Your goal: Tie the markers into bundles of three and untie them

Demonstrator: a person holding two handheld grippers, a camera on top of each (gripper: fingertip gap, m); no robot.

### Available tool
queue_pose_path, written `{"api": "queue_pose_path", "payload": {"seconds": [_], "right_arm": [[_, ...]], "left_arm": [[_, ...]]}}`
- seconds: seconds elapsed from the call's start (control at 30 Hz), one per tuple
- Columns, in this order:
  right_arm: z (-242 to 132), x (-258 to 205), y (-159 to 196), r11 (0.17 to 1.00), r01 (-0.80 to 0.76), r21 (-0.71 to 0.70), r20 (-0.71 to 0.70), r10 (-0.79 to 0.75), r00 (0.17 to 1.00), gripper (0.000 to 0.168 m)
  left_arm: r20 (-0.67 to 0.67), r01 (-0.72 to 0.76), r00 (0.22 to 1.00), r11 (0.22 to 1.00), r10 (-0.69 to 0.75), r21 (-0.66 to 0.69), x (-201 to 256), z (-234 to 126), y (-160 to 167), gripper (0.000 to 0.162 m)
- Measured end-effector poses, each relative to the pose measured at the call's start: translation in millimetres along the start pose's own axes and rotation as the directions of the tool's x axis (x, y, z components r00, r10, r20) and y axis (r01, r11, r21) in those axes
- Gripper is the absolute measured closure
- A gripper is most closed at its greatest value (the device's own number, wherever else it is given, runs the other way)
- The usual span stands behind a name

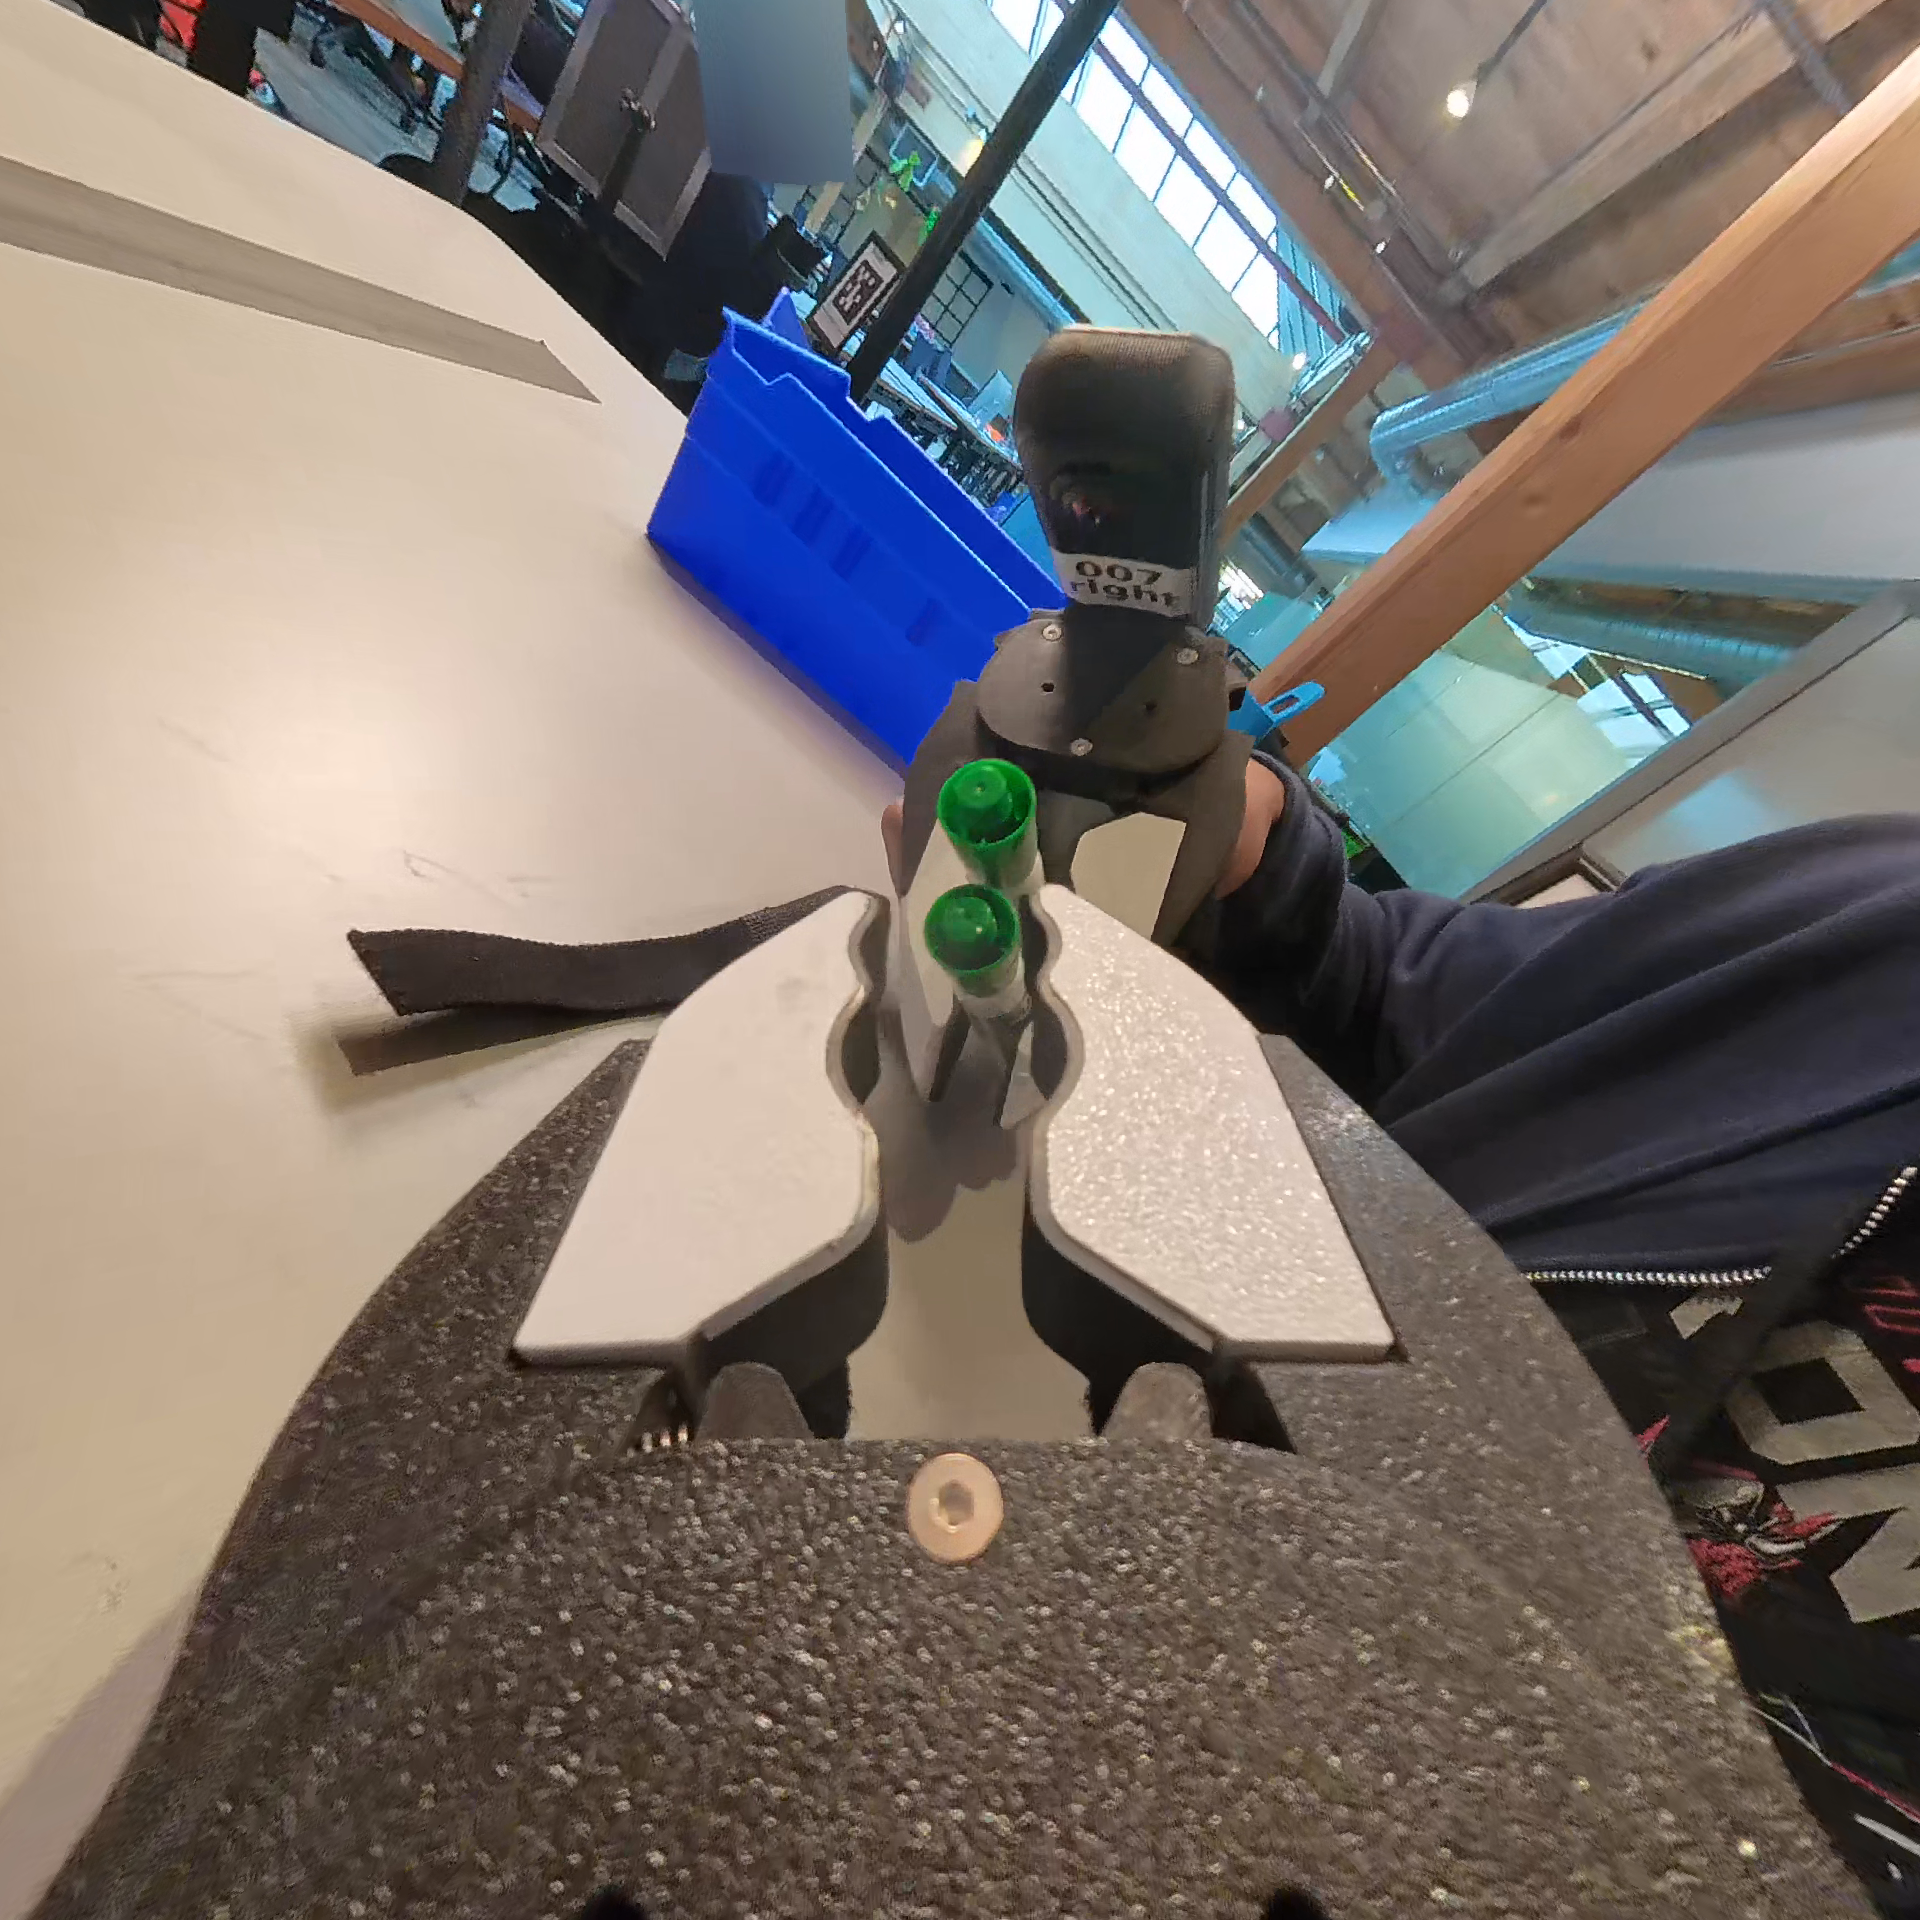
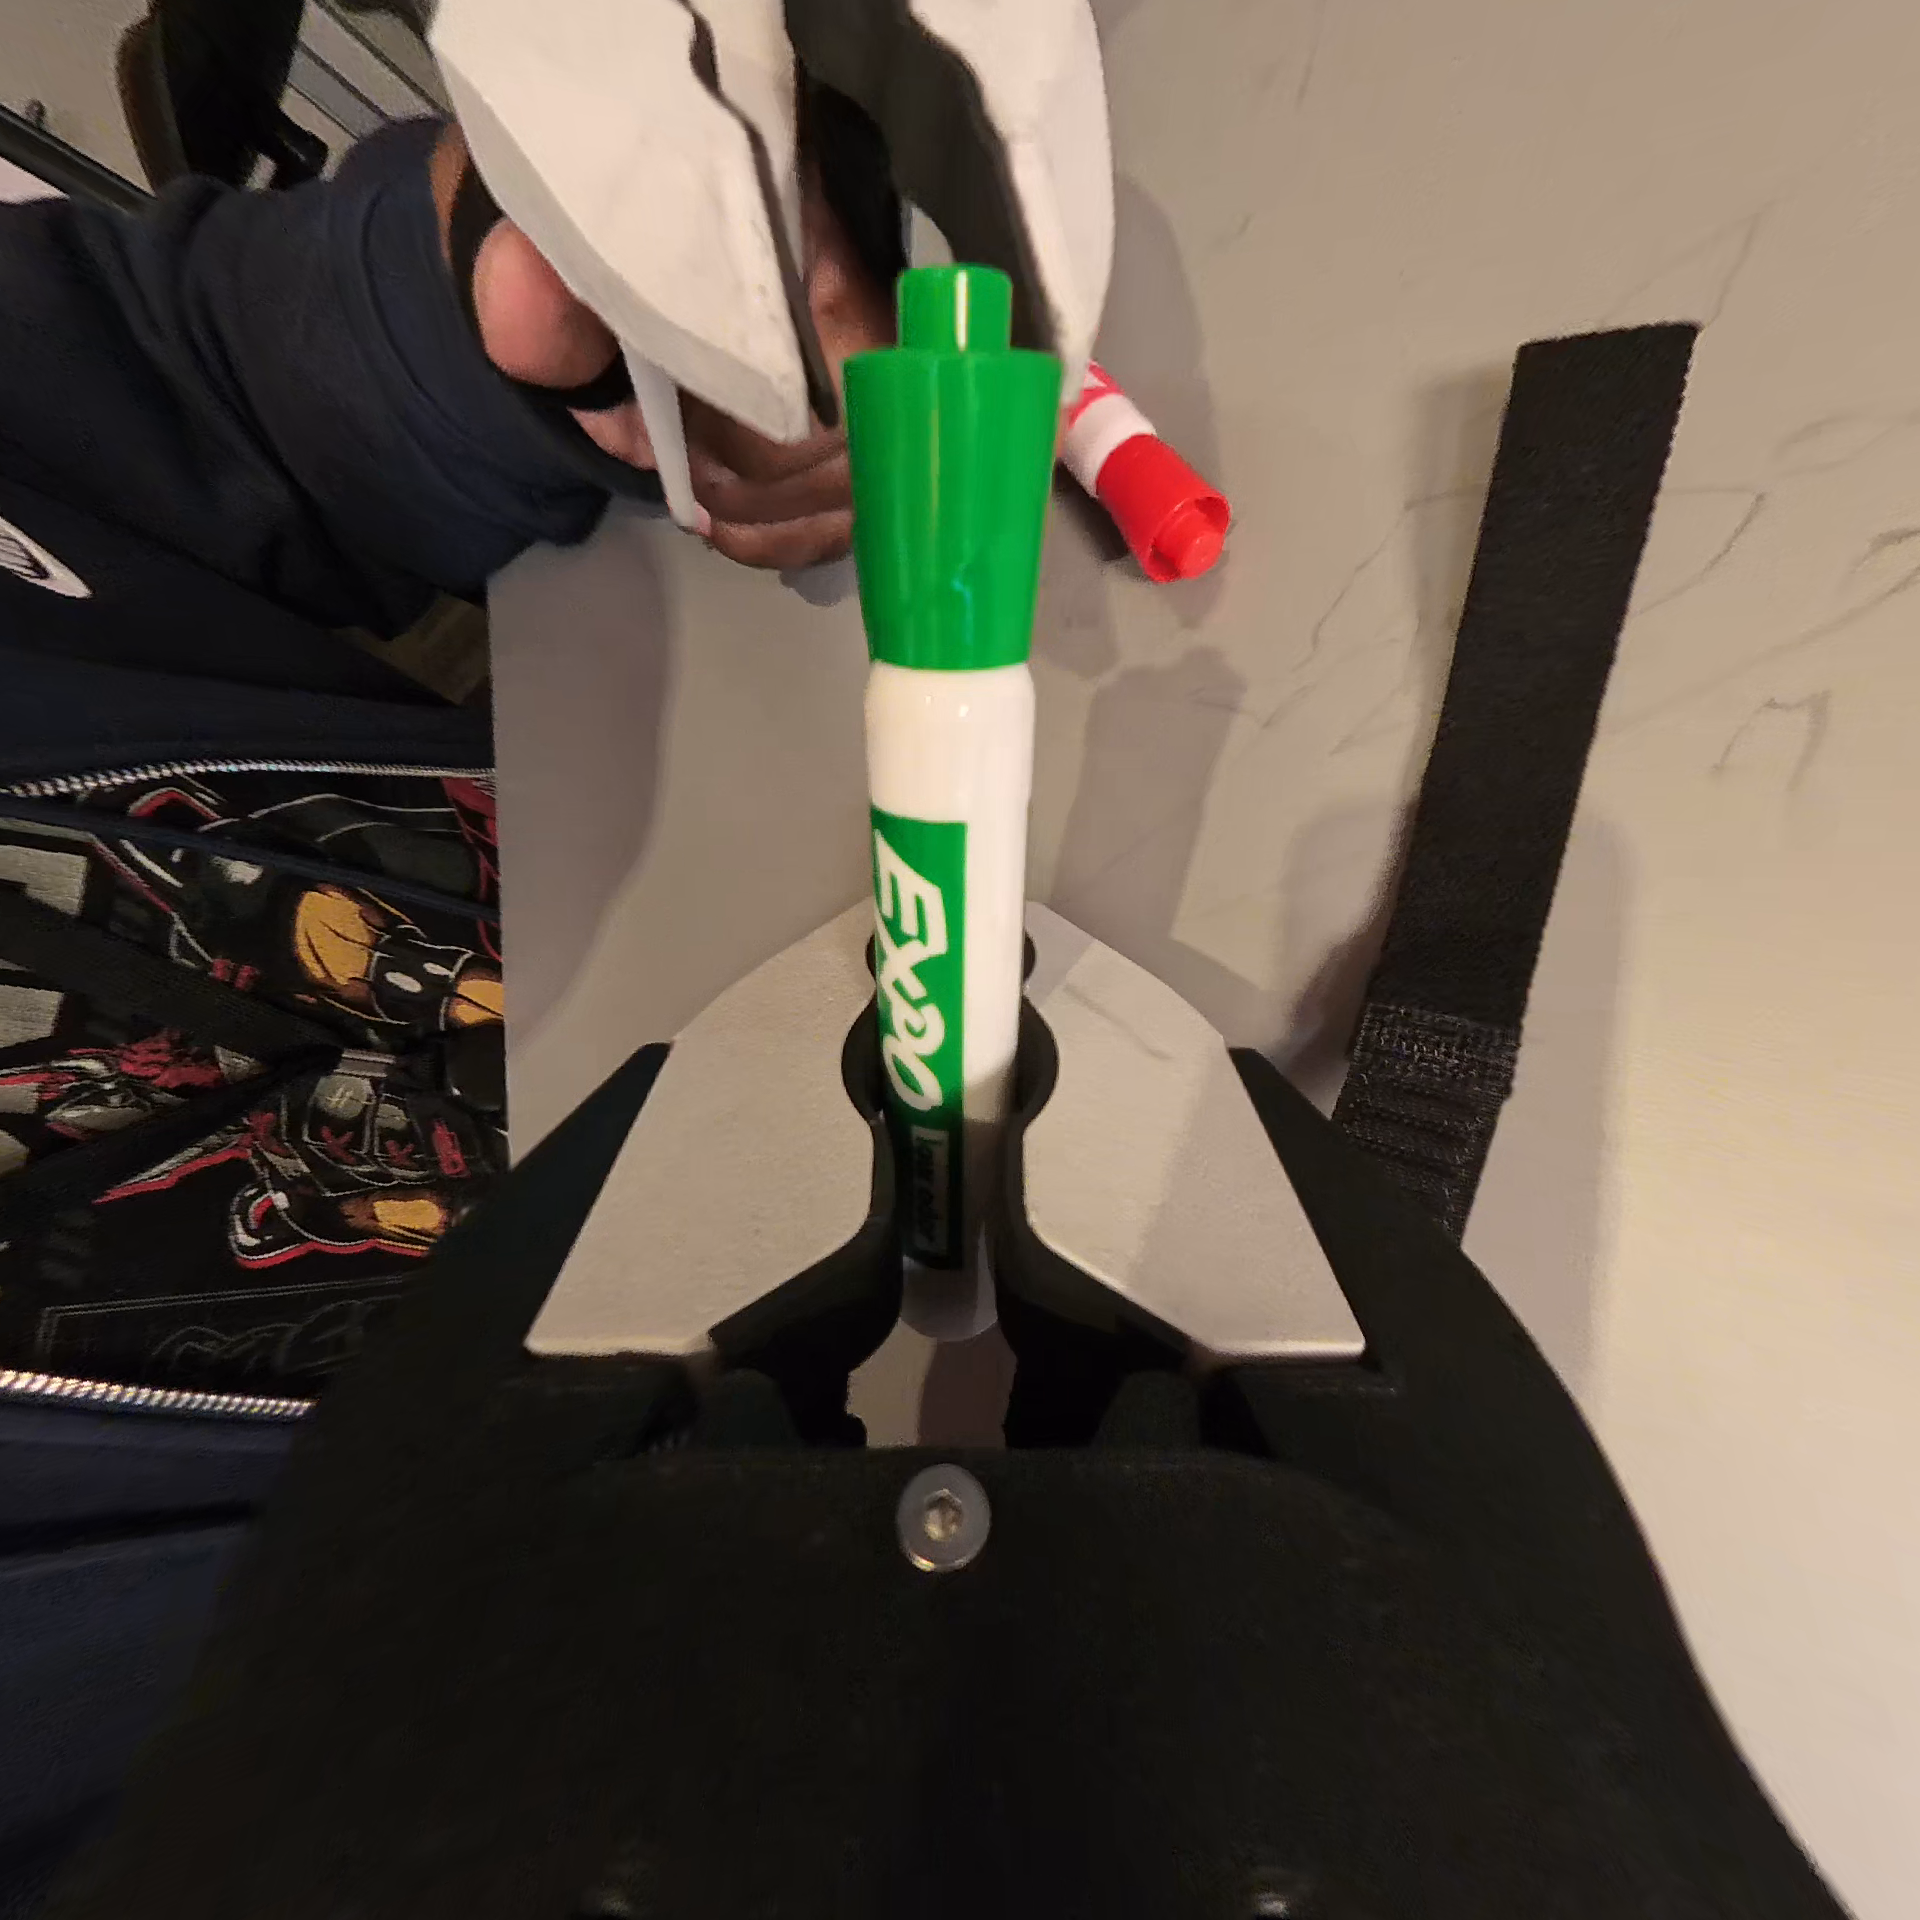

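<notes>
The right gripper (image 2: 951,997) is pinching a green marker (image 2: 951,644) by the lower half of its white barrel, green cap pointing away from the camera, the marker raised above the pale bench (image 2: 1714,260). Just past the cap the left gripper (image 2: 831,343) comes in from the top of the view, held by a hand (image 2: 727,488) in a dark sleeve. A red marker (image 2: 1153,488) lies flat on the bench just beyond the green cap, partly hidden behind the left gripper. To the right of the green marker a black strap (image 2: 1538,665) lies along the bench.

In the left wrist view the left gripper (image 1: 961,966) has its pale fingers (image 1: 748,1122) pressed close around two green-capped markers (image 1: 977,935), seen end-on, one above the other. The right gripper (image 1: 1101,831) faces it from just behind them. The black strap (image 1: 561,971) lies on the bench (image 1: 312,623) to the left of the fingers, and a blue bin (image 1: 831,561) stands farther back on the bench
</notes>
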State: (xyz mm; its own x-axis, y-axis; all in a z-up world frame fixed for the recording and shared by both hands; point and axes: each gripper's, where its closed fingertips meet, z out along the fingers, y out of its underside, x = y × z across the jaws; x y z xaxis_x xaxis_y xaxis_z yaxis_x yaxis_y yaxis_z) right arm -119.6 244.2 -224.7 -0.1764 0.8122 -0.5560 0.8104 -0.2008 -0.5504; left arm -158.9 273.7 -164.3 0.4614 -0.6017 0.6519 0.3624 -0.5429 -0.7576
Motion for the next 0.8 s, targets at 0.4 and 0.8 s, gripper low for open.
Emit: {"api": "queue_pose_path", "payload": {"seconds": [0.4, 0.8], "right_arm": [[2.5, -12.8, -5.7, 1.000, -0.011, 0.027, 0.072, 0.009, 0.997, 0.151], [4.1, -13.9, -5.8, 1.000, -0.008, 0.028, 0.072, 0.006, 0.997, 0.151]], "left_arm": [[-0.046, 0.028, 0.998, 0.997, -0.031, -0.069, 16.2, 21.4, 21.4, 0.139], [-0.083, 0.165, 0.983, 0.986, -0.161, 0.040, 13.1, 16.4, 7.8, 0.143]]}}
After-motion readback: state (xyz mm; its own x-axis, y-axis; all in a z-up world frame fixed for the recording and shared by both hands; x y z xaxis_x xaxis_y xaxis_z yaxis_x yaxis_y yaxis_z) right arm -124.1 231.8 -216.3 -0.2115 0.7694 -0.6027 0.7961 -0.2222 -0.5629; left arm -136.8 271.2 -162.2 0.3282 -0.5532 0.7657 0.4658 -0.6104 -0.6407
